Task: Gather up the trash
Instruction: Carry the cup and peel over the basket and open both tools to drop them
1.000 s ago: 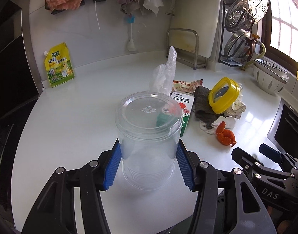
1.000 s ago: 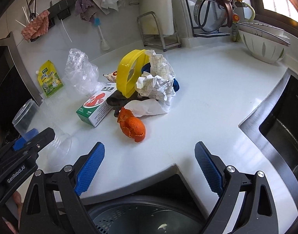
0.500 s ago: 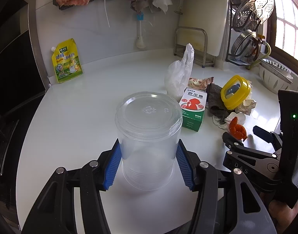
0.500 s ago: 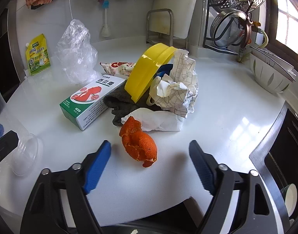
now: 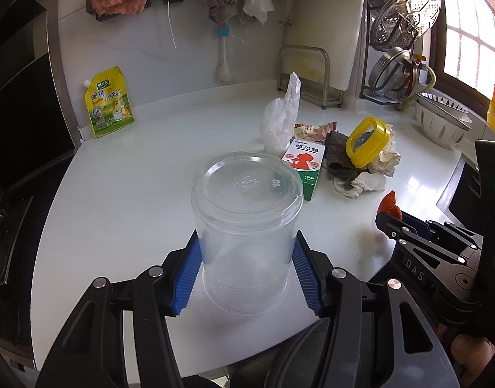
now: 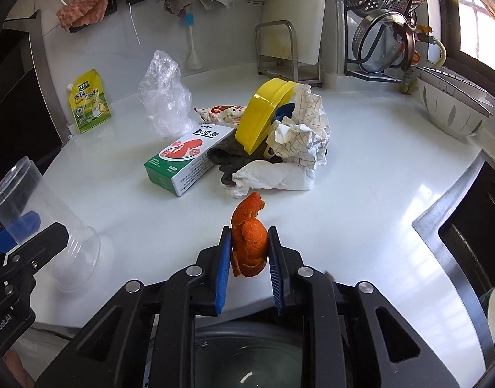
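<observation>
Orange peel (image 6: 249, 245) clamped between just-closed right tongs (image 6: 249, 270), clear plastic cup (image 5: 246, 226) gripped in left tongs (image 5: 246, 270)

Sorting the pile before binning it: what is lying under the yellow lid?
The yellow lid leans tilted on a dark grey cloth, with crumpled checked paper beside it and something blue behind. The lid hides what the blue thing is.
</observation>
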The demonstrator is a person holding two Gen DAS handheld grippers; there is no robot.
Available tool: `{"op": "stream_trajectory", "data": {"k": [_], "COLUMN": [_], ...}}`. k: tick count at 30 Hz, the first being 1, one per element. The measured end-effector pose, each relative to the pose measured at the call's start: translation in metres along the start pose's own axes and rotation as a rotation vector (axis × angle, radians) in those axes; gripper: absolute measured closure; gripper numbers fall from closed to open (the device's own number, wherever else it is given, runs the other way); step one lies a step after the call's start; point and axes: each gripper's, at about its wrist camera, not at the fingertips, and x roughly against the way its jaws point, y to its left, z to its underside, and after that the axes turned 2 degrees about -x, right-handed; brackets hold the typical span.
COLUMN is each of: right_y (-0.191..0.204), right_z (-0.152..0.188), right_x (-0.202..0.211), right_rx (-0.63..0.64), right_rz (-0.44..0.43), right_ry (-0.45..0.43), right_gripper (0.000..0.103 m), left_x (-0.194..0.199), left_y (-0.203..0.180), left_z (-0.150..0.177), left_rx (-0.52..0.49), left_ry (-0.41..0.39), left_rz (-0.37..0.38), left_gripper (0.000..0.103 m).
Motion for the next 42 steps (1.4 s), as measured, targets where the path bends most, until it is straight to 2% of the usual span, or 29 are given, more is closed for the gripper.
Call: {"op": "stream_trajectory", "data": {"k": [10,22,30,42], "right_y": [0.005,-0.021,-0.028,-0.044], "right_z": [0.049,0.109,0.139,0.169], "right_x": [0.06,0.1,0.111,0.093], "right_rx": [0.0,-0.068,-0.084,-0.148], "right_rz": [0.039,0.045,0.02,0.003], "right_ry": [0.011,0.046,0.06,0.121], "right_gripper": [0.081,0.081,0.081,0.081], "left_x": [0.037,0.056,0.056,0.033], "left_y": [-0.015,-0.042,-0.059,-0.072], "left_z": [0.03,0.072,0.102,0.127], "left_rx": [-0.028,-0.063,-0.09,-0.122], "left_ry": [0.005,0.061,0.112,0.2], "left_rz": [0.039,0.108,0.146,0.165], "left_gripper": [0.049,0.049,0.049,0.049]}}
